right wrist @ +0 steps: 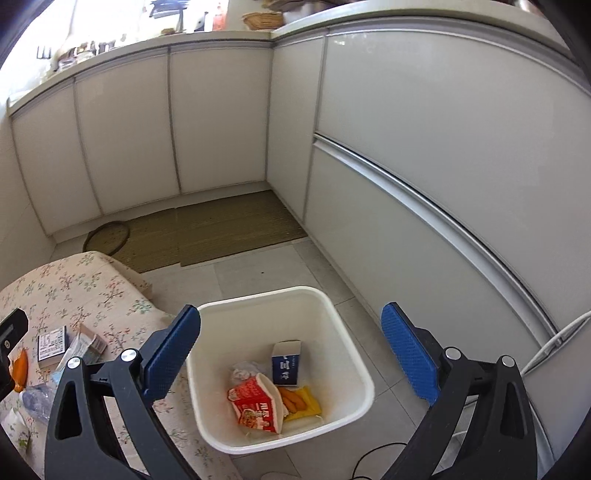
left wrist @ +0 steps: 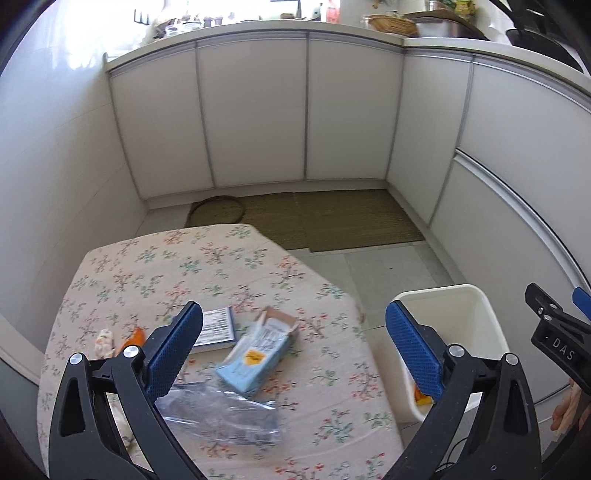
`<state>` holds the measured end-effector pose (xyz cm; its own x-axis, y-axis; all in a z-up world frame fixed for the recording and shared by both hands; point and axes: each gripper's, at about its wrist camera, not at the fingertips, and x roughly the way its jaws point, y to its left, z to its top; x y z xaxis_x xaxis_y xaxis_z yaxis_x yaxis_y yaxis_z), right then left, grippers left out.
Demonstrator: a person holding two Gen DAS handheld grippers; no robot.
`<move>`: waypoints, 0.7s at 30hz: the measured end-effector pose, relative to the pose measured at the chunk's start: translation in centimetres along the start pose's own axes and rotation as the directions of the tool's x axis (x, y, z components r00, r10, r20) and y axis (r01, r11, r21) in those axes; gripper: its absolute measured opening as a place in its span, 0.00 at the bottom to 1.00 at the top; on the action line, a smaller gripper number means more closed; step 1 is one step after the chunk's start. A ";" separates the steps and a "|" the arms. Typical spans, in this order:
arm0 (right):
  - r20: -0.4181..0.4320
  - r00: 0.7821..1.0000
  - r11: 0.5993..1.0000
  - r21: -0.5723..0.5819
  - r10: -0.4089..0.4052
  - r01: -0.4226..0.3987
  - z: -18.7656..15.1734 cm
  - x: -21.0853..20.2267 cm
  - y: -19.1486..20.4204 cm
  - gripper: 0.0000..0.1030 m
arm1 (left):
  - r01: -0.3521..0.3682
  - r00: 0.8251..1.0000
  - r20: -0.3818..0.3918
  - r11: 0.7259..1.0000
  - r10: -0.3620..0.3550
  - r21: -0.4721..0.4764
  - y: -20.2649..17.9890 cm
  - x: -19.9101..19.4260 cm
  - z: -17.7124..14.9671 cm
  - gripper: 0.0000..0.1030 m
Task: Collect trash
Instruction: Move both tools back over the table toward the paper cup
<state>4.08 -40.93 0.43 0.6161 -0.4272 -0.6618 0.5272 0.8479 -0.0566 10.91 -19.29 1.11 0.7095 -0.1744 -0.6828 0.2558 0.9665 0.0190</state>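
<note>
Cardboard: the light-blue carton point(left wrist: 255, 354) lies open-ended on the table point(left wrist: 155, 258), beside the bin point(right wrist: 280, 369). Judged light, crushable; pinch across its flat sides. Left gripper point(left wrist: 295, 347) and right gripper point(right wrist: 291, 350): jaws wide apart, nothing between them.

cabinets point(left wrist: 255, 110): white doors w/ grey trim, running round the corner ahead of me.
counter point(left wrist: 258, 24): pale top over cabinets; bottles, jars, a basket point(left wrist: 393, 23) and a metal pan up there, too blurred for me to ID more.
mat point(left wrist: 332, 218): woven, olive-brown, flat on floor at cabinet base, looks like two pieces edge to edge.
ring point(left wrist: 216, 210): dark hoop lying on mat's left end.
floor point(right wrist: 258, 273): grey tiles.
cloth point(left wrist: 207, 258): floral, pink/green sprigs, covers the table near me.
cable point(right wrist: 554, 338): white, by right cabinets.
</note>
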 end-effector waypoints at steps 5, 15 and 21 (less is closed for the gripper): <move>0.001 0.996 0.992 -0.092 0.088 -0.087 -0.7 -1.1 6.5 0.93 | -0.084 0.995 -0.064 0.995 0.080 -0.058 7.2 0.7 -1.0 0.92; -0.071 0.971 0.929 -0.282 0.227 -0.238 -3.2 -1.9 17.5 0.93 | -0.209 0.948 -0.284 0.952 0.142 -0.225 21.0 2.8 -5.2 0.92; -0.124 0.949 0.873 -0.370 0.291 -0.317 -4.8 -2.5 21.9 0.93 | -0.212 0.880 -0.475 0.894 -0.001 -0.395 27.5 3.1 -10.0 0.92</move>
<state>11.25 -19.80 -2.72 0.6652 -0.1194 -0.7370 0.0485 0.9920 -0.1168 13.55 8.68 -7.78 0.3126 -0.0653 -0.9476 -0.1809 0.9753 -0.1268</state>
